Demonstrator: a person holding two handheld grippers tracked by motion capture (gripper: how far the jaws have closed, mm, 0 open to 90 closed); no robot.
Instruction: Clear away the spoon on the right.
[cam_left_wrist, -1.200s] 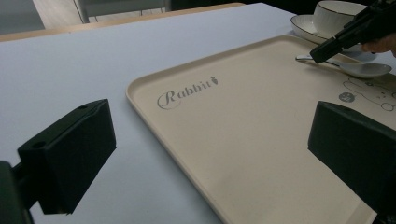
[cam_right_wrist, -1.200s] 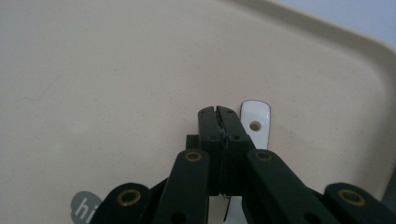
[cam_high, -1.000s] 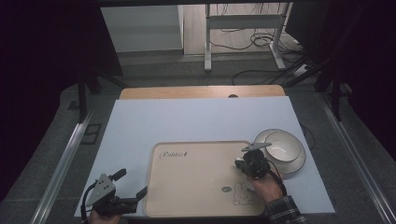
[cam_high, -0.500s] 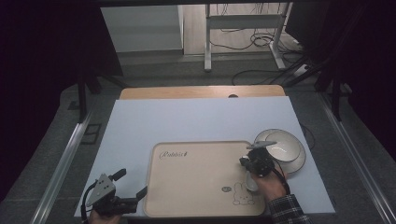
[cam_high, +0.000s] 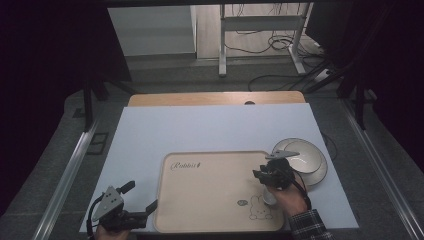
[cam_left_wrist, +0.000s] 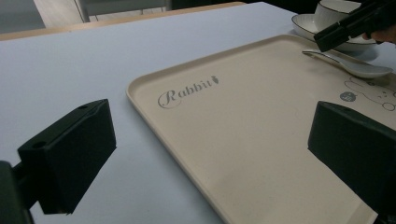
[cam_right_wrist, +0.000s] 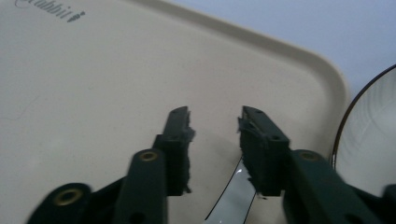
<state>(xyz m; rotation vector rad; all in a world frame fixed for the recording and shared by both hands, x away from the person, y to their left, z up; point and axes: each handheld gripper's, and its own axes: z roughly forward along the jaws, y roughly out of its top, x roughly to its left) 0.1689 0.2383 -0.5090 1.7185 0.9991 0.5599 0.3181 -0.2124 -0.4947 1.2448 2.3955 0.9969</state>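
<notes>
A beige tray (cam_high: 210, 195) printed "Rabbit" lies on the white table top. On its right side lies a white spoon (cam_left_wrist: 359, 67). My right gripper (cam_high: 264, 176) hovers low over it. Its jaws have just been opening, and in the right gripper view the gripper (cam_right_wrist: 215, 114) stands open with the spoon's handle (cam_right_wrist: 233, 196) loose between the fingers, the pads off it. My left gripper (cam_high: 137, 196) rests at the tray's near-left corner. In the left gripper view it (cam_left_wrist: 212, 154) is wide open, with nothing between its fingers.
A white cup (cam_left_wrist: 336, 7) on a dark-rimmed saucer (cam_high: 312, 167) stands just right of the tray, close to the right hand. The white table top (cam_high: 215, 127) stretches away behind the tray. A wooden edge runs along its far side.
Little differs: the right hand and its gripper have barely shifted over the tray's right side. The left gripper has kept still.
</notes>
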